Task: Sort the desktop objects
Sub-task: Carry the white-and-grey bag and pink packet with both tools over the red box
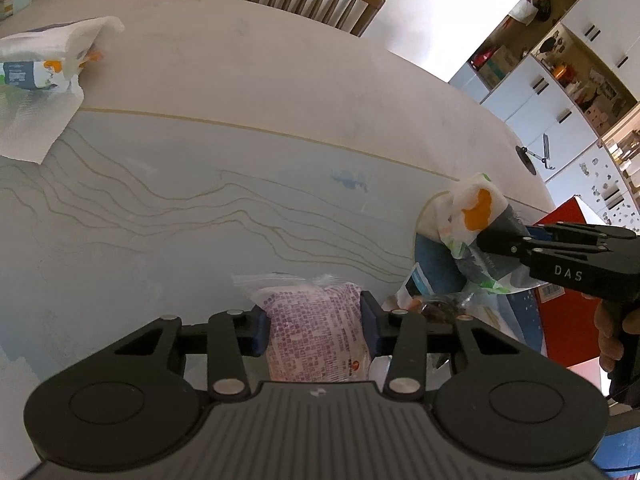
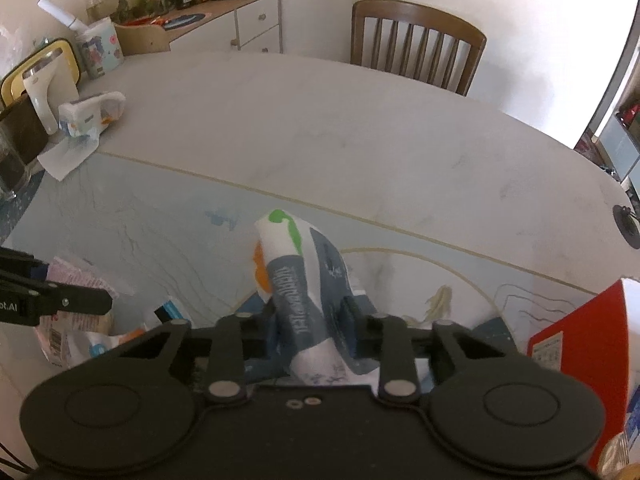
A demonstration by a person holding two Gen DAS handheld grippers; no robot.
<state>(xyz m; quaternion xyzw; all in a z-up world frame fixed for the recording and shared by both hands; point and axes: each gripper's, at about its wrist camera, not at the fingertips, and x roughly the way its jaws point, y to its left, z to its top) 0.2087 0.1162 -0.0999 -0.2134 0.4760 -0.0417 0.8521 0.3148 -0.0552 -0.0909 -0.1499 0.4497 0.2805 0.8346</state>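
Note:
My left gripper (image 1: 314,326) is shut on a pink-and-purple printed snack packet (image 1: 316,332), held just above the table mat. It also shows at the left of the right wrist view (image 2: 76,280). My right gripper (image 2: 310,318) is shut on a white, grey-blue tissue pack (image 2: 304,280) with orange and green marks, held above the mat. In the left wrist view that pack (image 1: 476,216) and the right gripper (image 1: 486,238) show at the right. A small pile of wrappers (image 2: 100,336) lies below the left gripper.
An open tissue pack with a loose sheet (image 1: 36,76) lies at the far left of the table (image 1: 280,80). A red box (image 2: 580,336) stands at the right. A wooden chair (image 2: 416,44) stands behind the table. A dark cup (image 2: 16,148) and containers stand far left.

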